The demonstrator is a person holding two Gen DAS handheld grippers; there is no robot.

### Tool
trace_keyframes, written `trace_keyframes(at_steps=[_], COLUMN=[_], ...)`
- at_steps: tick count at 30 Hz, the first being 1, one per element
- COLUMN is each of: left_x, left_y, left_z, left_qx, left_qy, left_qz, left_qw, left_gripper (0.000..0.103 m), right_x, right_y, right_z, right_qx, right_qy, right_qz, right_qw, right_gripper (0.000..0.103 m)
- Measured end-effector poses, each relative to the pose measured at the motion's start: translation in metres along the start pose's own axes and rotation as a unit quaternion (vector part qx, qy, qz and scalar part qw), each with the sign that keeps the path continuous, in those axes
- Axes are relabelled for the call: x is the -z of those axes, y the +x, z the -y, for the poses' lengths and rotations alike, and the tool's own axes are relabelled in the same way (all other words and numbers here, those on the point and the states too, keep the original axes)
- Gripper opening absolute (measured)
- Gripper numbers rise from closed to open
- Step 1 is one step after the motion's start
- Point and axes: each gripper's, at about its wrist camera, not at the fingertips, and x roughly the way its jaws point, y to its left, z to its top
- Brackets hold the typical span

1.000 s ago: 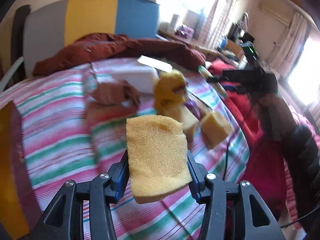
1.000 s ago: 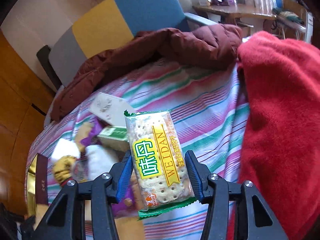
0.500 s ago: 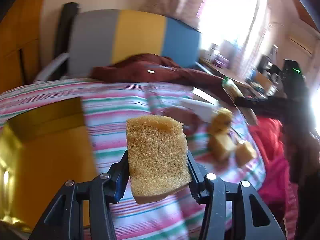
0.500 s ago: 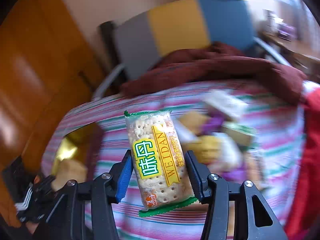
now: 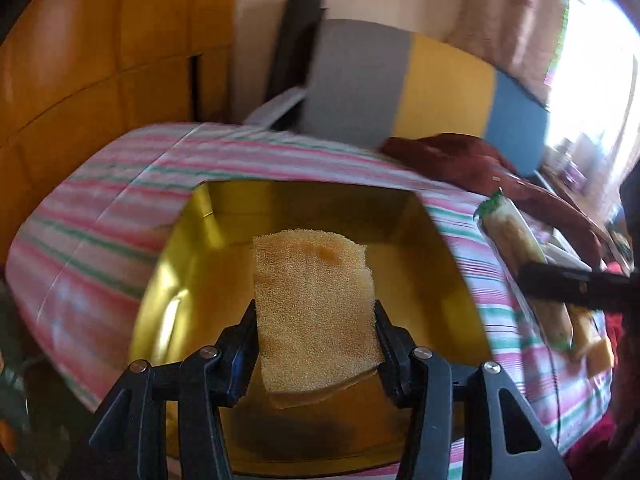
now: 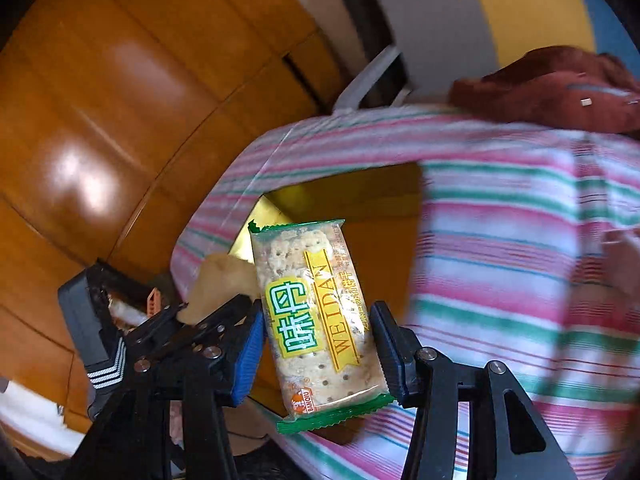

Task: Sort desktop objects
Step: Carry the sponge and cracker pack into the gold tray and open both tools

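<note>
My left gripper [image 5: 316, 344] is shut on a yellow sponge [image 5: 314, 312], which hangs over the open gold box [image 5: 192, 248] on the striped cloth. In the right wrist view my right gripper [image 6: 318, 344] is shut on a green-edged pack of crackers [image 6: 316, 312], above the near right rim of the same gold box [image 6: 360, 196]. The cracker pack [image 5: 524, 272] and one black finger of the right gripper show at the right of the left wrist view. The left gripper with its sponge [image 6: 220, 284] shows at the lower left of the right wrist view.
A pink, green and white striped cloth [image 5: 92, 232] covers the table. A dark red garment [image 5: 472, 164] lies along the far edge before a grey, yellow and blue chair back [image 5: 420, 92]. Wooden panelling [image 6: 100, 120] stands to the left. Blurred yellow blocks [image 5: 592, 344] lie at the right.
Both grippers have swung left from the pile of objects to the gold box, each still holding its item. The box now fills the middle of the left wrist view.
</note>
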Motion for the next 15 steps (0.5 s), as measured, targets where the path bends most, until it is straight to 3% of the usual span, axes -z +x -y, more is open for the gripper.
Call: trace_keyframes(at_steps=[4,8,10,15], left_x=[0.008,0.015,0.016,0.02], left_y=[0.002,0.004,0.003,0.005], left_z=[-0.026,-0.047,-0.051,-0.056], left_qx=[-0.027,-0.037,-0.044,-0.042], left_qy=[-0.024,-0.057,-0.061,-0.073], left_qz=[-0.011,-0.018,-0.017,-0.016], left_qw=[0.9993,0.9975,0.997,0.9963], left_gripper=[0.055,0.058,0.058,0.06], right_x=[0.001,0.004,0.012,0.024], right_y=[0.038,0.063,0.071,0.083], right_z=[-0.023,-0.027,-0.028,-0.024], right_qx=[-0.021,-0.068,-0.076,-0.051], right_qy=[0.004,0.029,0.034,0.029], right_qz=[-0.031,-0.044,-0.052,-0.07], right_qw=[0.999,0.996,0.995,0.996], right_gripper=[0.056,0.079,0.08,0.08])
